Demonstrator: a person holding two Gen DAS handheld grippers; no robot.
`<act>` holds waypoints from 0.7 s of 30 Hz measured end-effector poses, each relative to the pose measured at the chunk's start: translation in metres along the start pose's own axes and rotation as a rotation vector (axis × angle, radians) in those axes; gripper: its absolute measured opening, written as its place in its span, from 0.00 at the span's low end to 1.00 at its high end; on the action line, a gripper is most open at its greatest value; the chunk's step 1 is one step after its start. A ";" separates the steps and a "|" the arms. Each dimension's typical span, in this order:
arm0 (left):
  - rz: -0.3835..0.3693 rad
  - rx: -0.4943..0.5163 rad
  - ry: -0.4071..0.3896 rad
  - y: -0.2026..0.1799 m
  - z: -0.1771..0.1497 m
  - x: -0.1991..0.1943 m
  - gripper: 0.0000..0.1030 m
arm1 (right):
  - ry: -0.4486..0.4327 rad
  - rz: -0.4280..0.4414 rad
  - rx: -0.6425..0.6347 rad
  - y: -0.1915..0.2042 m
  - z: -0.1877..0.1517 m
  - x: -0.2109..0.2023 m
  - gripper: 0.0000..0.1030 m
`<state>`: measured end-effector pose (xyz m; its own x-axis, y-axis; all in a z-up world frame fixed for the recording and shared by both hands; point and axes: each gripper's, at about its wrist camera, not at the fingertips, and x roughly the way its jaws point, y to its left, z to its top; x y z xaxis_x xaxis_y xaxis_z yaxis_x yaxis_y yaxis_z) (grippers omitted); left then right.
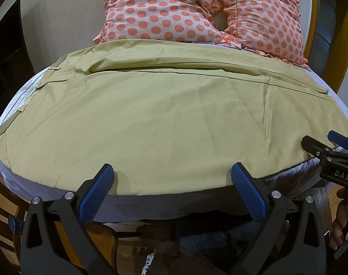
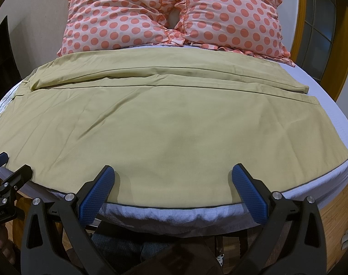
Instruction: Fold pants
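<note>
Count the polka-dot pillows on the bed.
2: one pillow at the head of the bed on the left, the other pillow touching it on the right, both behind the pants.

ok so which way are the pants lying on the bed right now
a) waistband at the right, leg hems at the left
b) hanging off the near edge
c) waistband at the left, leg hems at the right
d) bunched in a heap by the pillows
c: the khaki pants lie flat, belt loops and waistband at the left, leg hems at the right.
</note>
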<state>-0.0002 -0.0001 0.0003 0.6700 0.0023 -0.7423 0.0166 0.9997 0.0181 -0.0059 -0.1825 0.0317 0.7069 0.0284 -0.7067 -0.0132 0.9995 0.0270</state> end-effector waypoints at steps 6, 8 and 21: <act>0.000 0.000 -0.001 0.000 0.000 0.000 0.98 | -0.002 0.000 0.000 0.000 0.000 0.000 0.99; 0.000 0.000 -0.001 0.000 0.000 0.000 0.98 | -0.002 0.000 0.000 0.001 0.000 0.001 0.99; -0.002 0.004 0.000 0.000 0.001 0.000 0.98 | -0.076 0.035 -0.030 -0.004 -0.005 -0.003 0.99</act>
<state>0.0003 0.0000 0.0007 0.6697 0.0007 -0.7426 0.0209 0.9996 0.0199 -0.0115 -0.1866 0.0302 0.7575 0.0633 -0.6498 -0.0590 0.9979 0.0284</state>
